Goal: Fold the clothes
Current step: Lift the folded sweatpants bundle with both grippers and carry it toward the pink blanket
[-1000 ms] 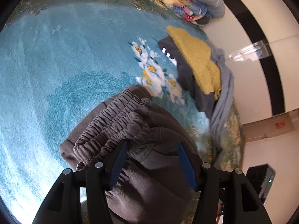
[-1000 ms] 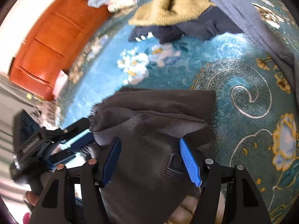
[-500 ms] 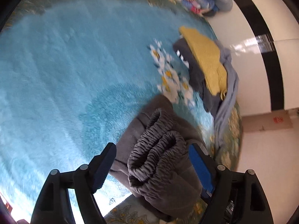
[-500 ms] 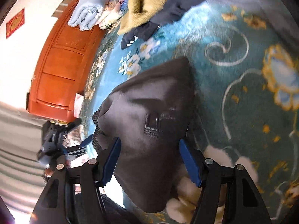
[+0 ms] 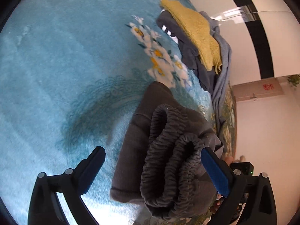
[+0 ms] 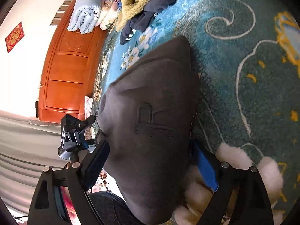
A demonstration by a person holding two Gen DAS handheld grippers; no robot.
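My left tool (image 5: 155, 166) is spread wide, the ruched waistband of the grey trousers (image 5: 168, 159) bunched against its blue pad but not pinched. My right tool (image 6: 150, 161) is likewise released, folded trousers (image 6: 150, 116) bulging between its fingers, lying on the blue floral carpet (image 5: 56, 60). Beyond, a yellow knit (image 5: 195, 31) tops a heap of dark clothes (image 5: 189, 56).

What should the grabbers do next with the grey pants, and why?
Probably lower the grey pants flat onto the blue carpet. The left gripper stands open with the bunched waistband sagging against one finger, and the right gripper is open around the cloth, so neither grips firmly.
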